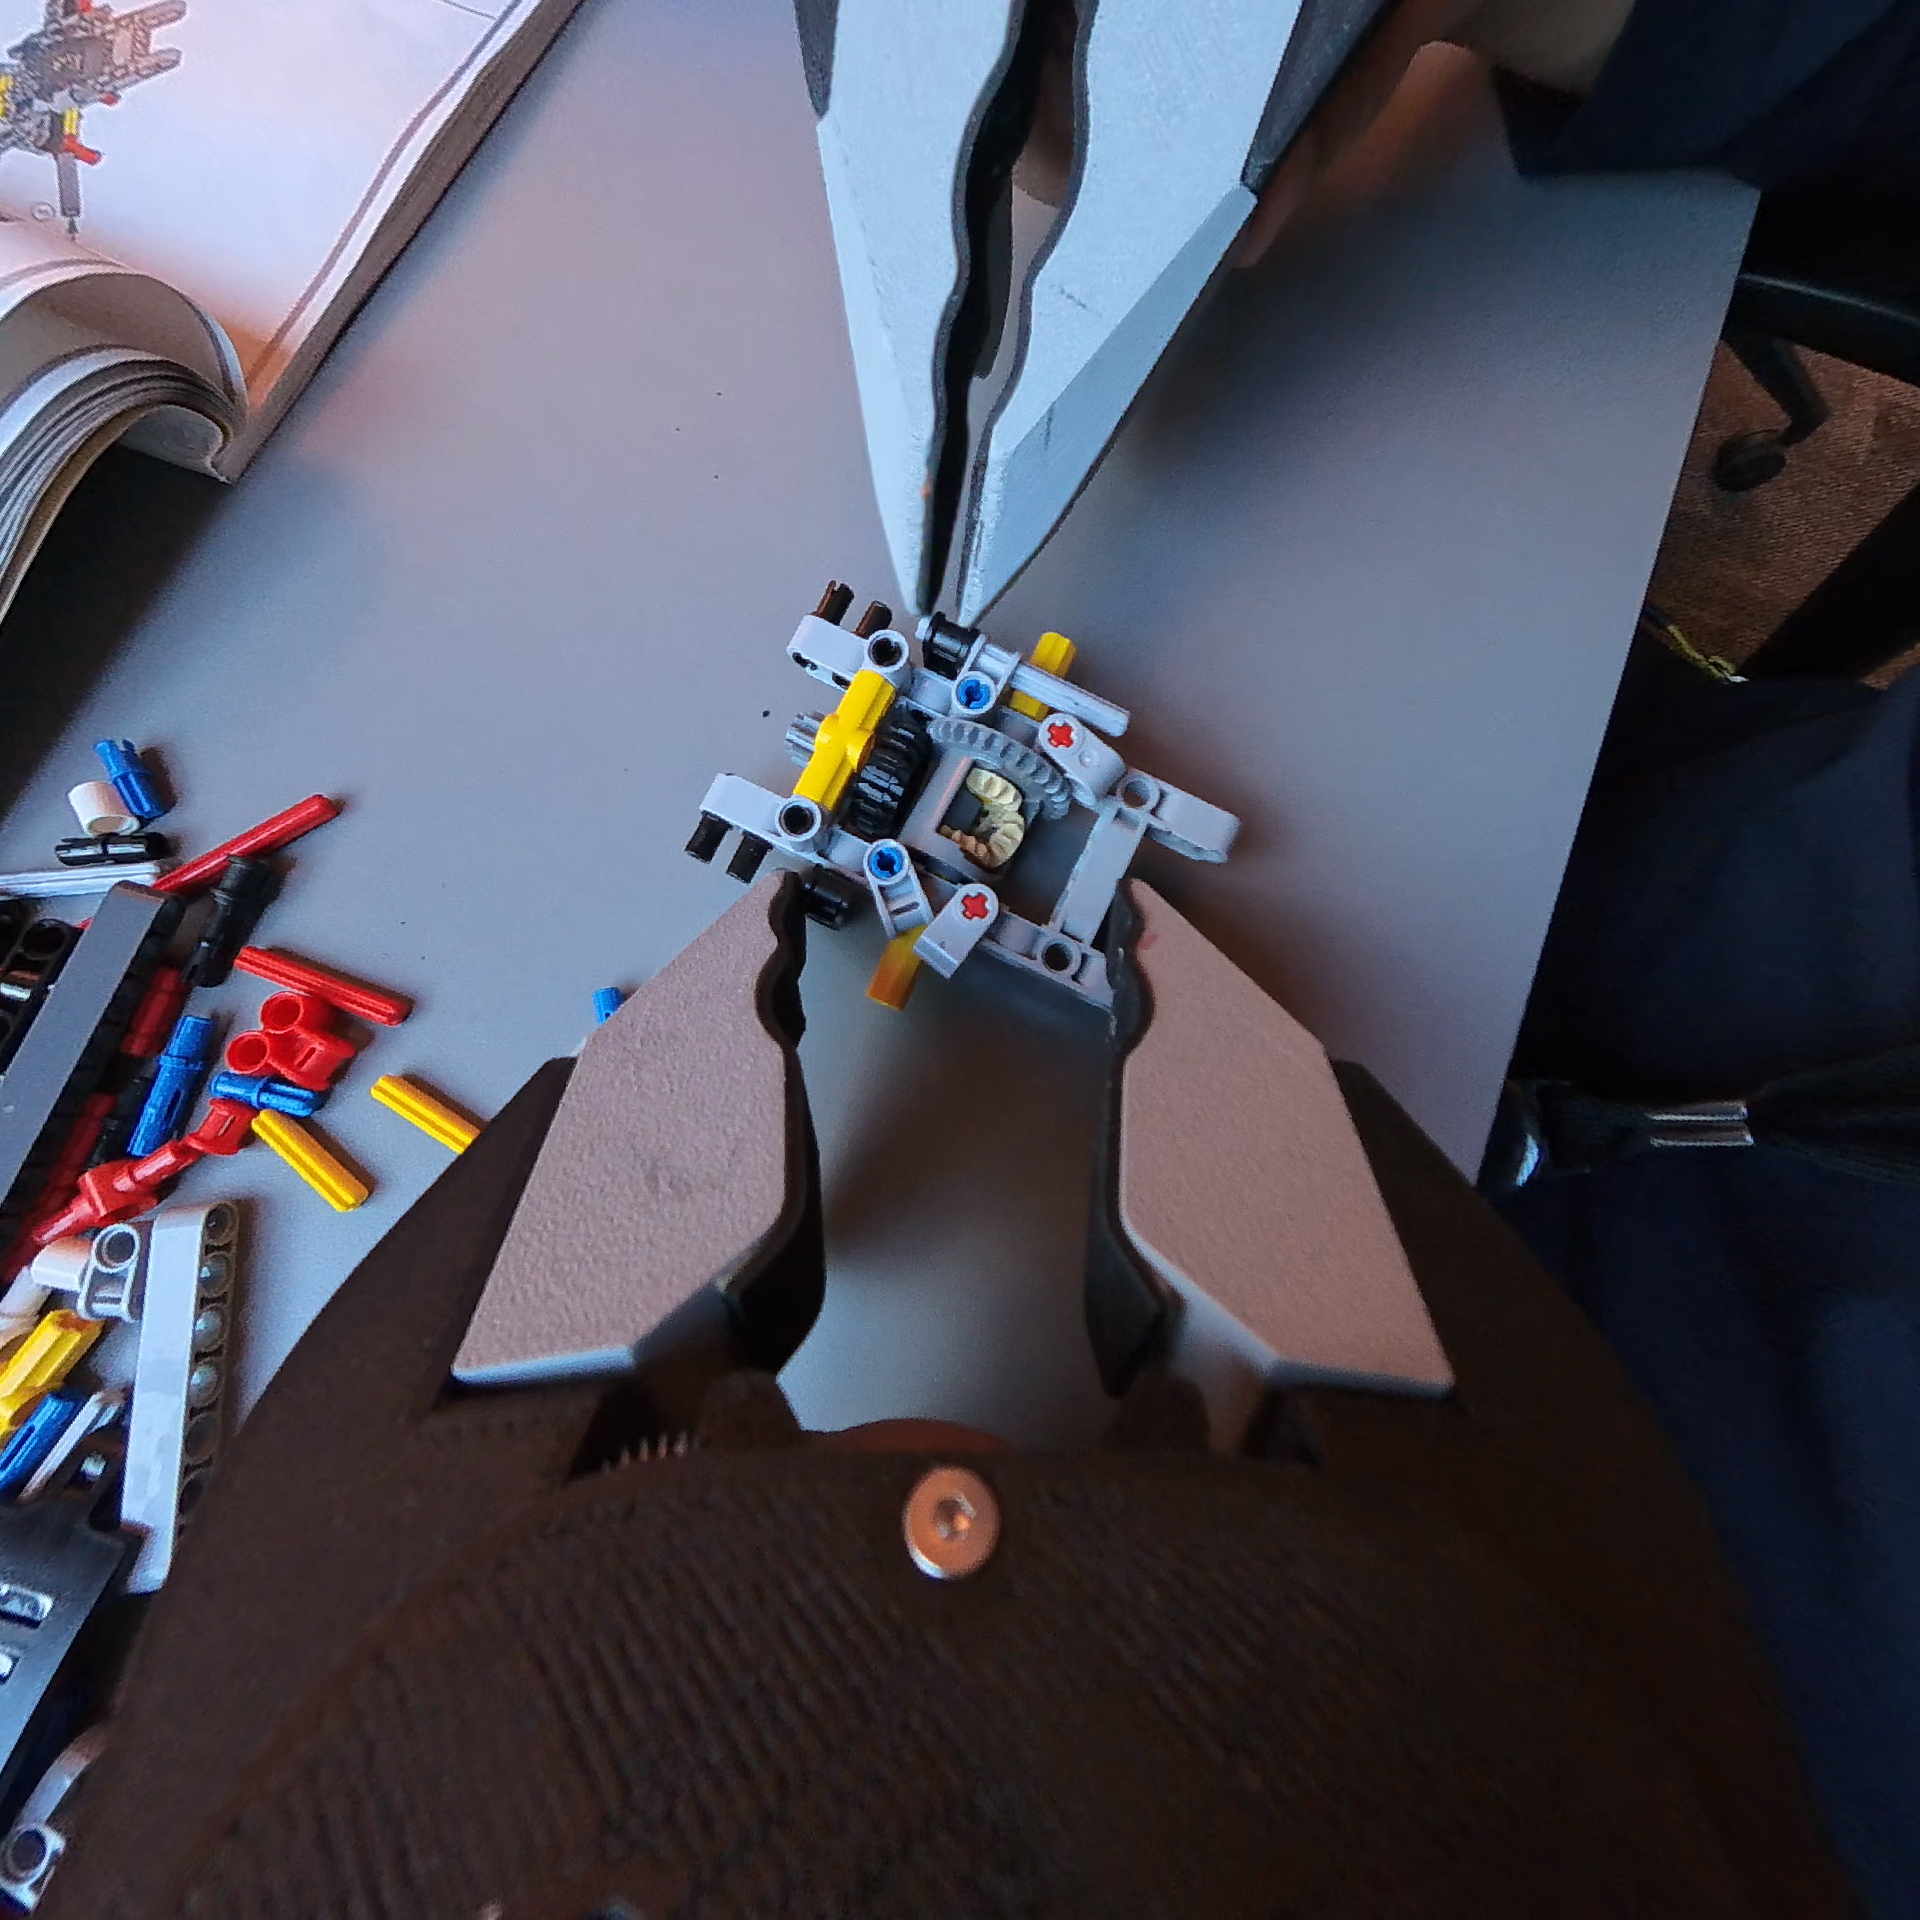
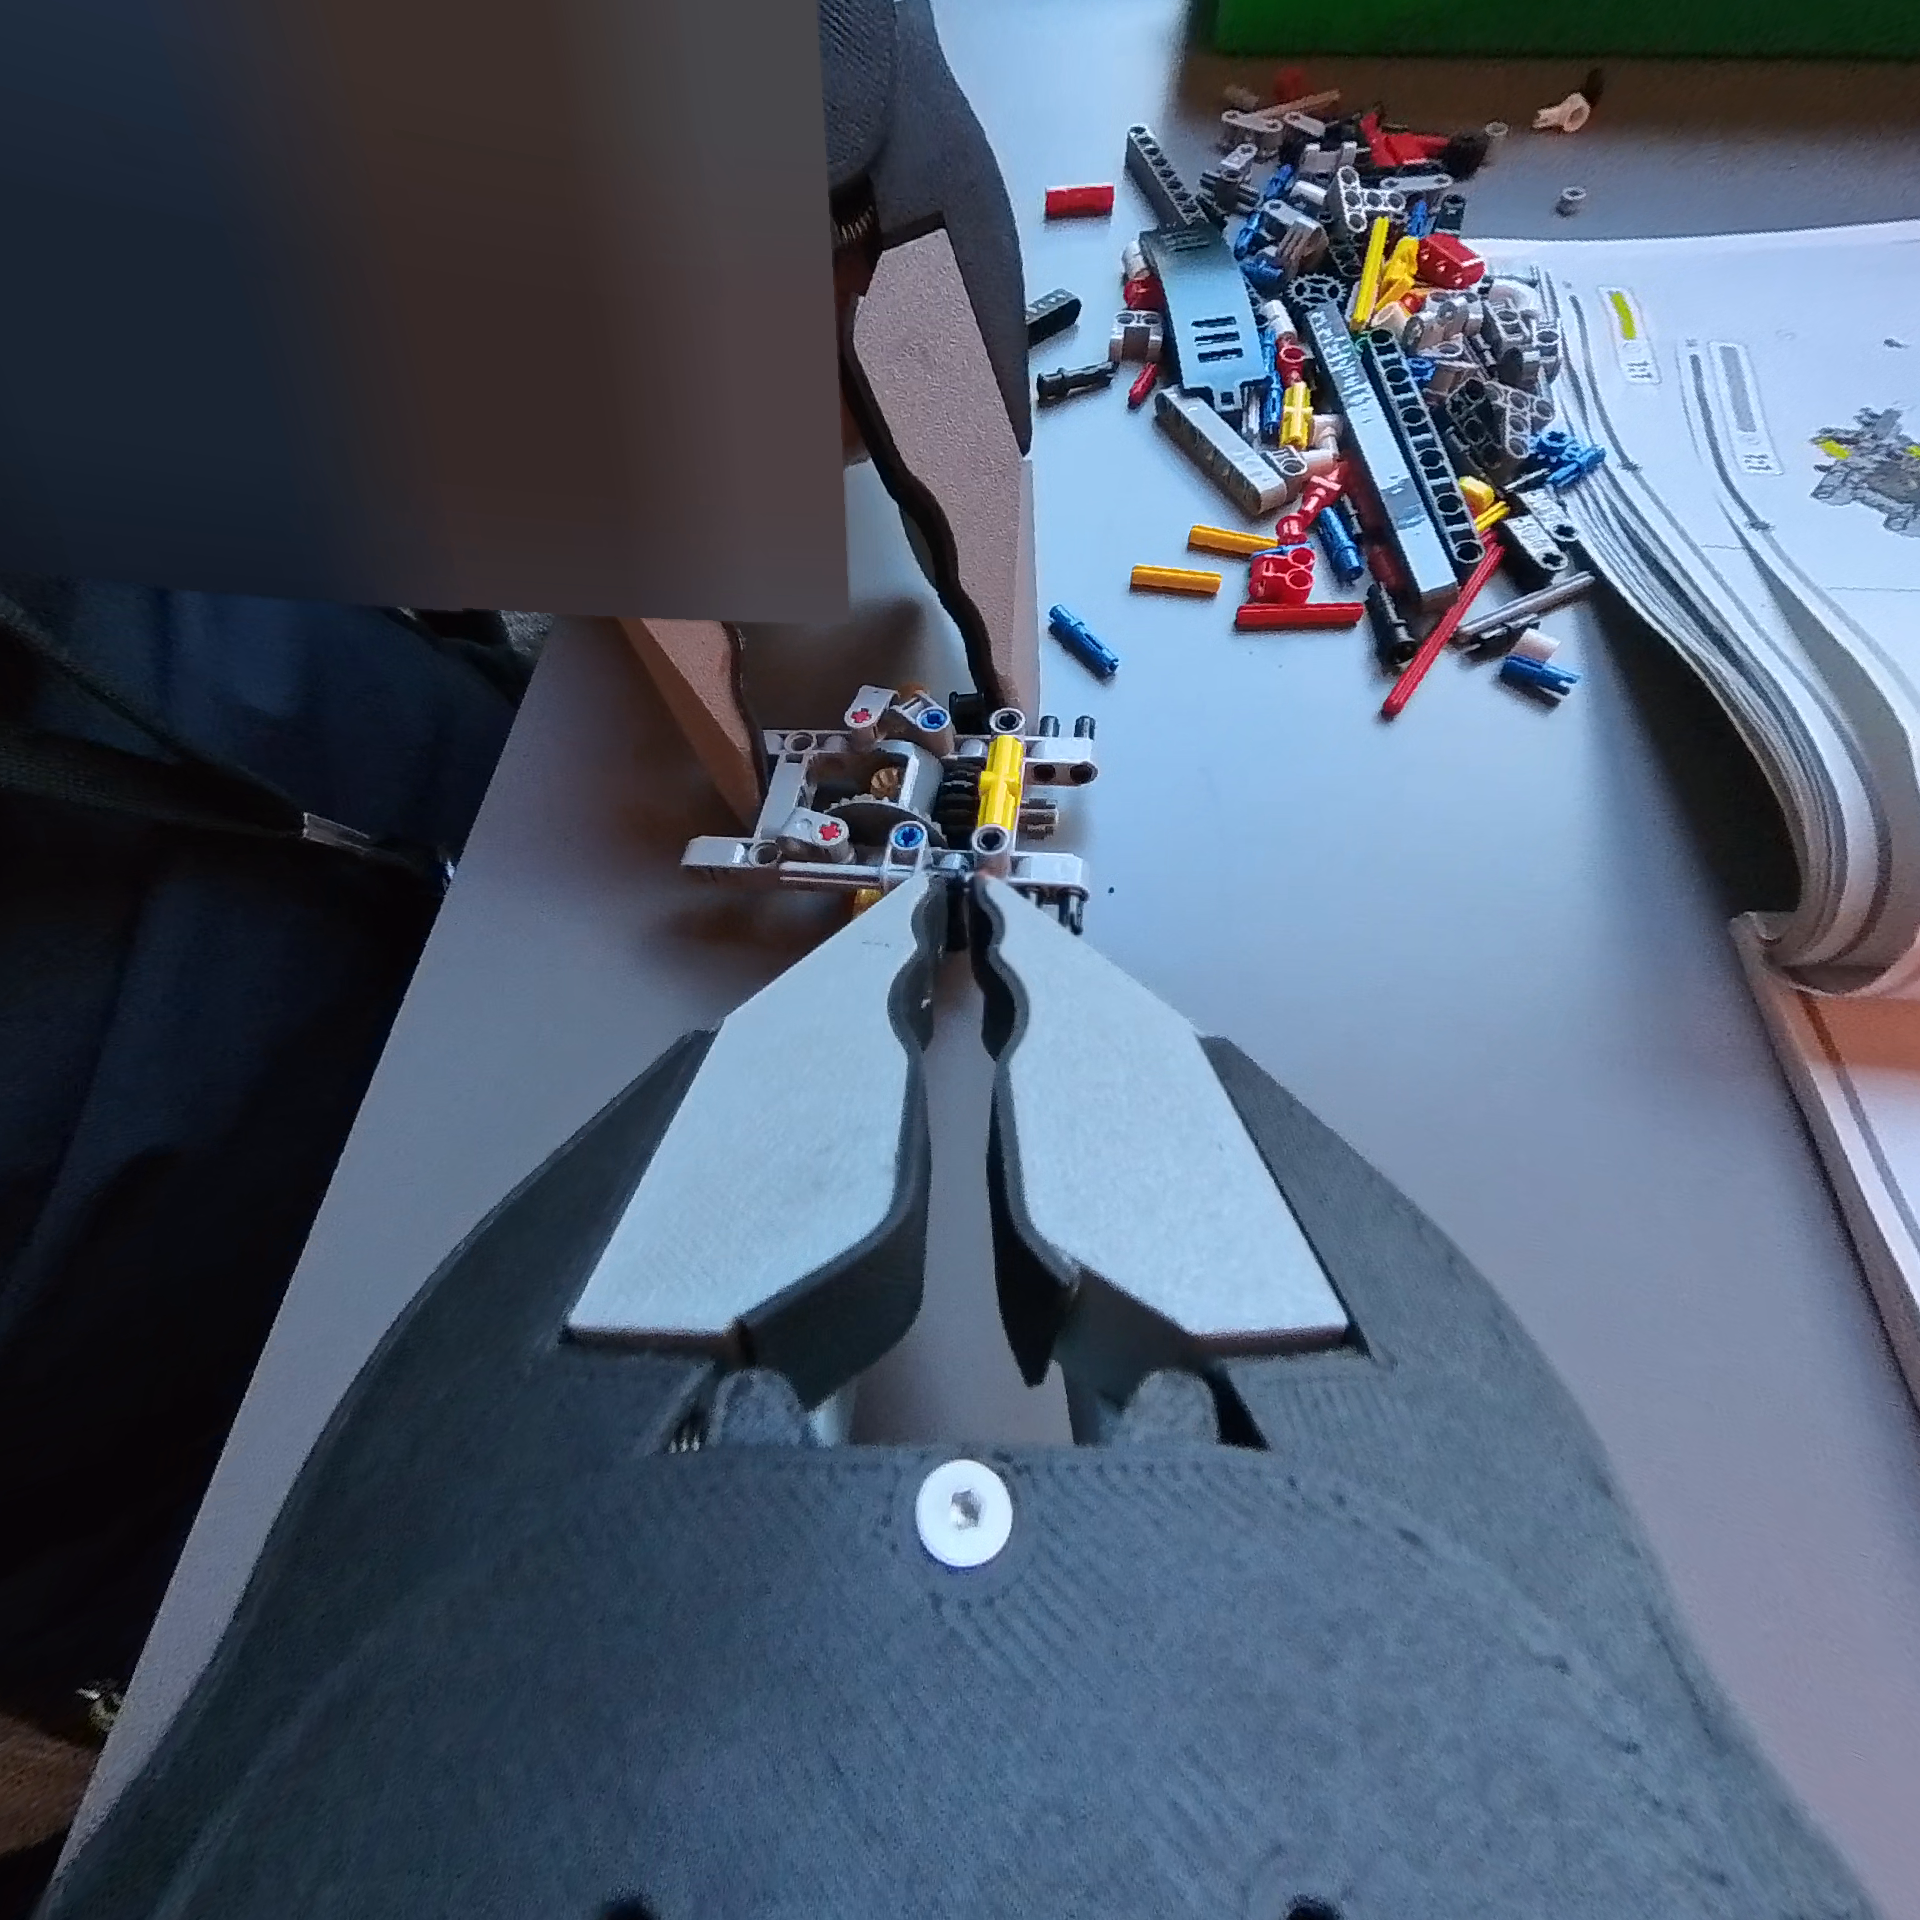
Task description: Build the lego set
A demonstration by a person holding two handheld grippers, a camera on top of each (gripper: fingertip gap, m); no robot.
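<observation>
Small grey gear assembly (image 1: 961, 790) lay mid-frame, long axis slanting lower right; clamped by left gripper (image 1: 961, 925), right gripper (image 1: 943, 613) pinched together at its upper edge.

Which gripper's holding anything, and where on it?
Left gripper clamps the grey gear assembly across its near frame edge. Right gripper is shut, tips at a black pin; no clear hold.

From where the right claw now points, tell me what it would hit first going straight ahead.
The right claw, tips nearly together, would first meet the black pin on the near edge of the grey gear assembly; it looks to be already at it, though depth is unclear.
</observation>
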